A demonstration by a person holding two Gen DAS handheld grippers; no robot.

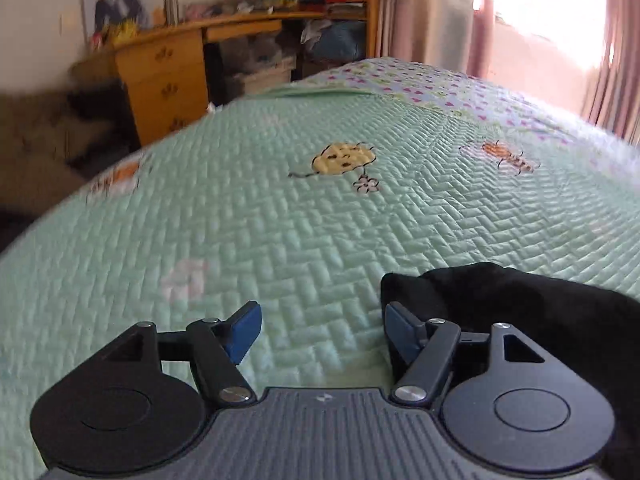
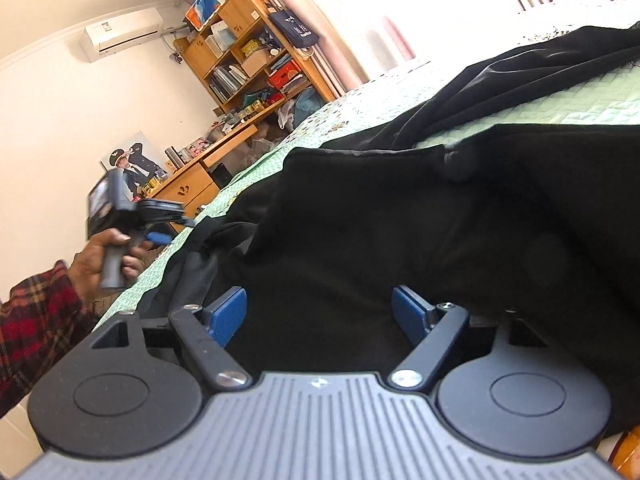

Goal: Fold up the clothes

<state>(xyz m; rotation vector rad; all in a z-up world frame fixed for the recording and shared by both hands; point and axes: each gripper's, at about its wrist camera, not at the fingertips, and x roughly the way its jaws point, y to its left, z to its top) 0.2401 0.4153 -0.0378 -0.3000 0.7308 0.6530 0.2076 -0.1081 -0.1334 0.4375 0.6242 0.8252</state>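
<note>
A black garment (image 2: 400, 216) lay spread over the green quilted bedspread (image 1: 280, 220), its edge just beside the left gripper (image 1: 322, 330). That gripper's jaws stood apart with only quilt between them. The right gripper (image 2: 320, 314) gaped wide over the dark cloth, pinching nothing. A hand (image 2: 108, 252) in a red plaid sleeve (image 2: 36, 320) held the left tool off the bedspread's edge

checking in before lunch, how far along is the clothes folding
Done: little that shows; the black garment lies rumpled across the green quilt, with no neat fold in view.
In hand: nothing. The left tool is open over bare quilt; the right tool is open above the black fabric.
Left: flattening and folding it.
</note>
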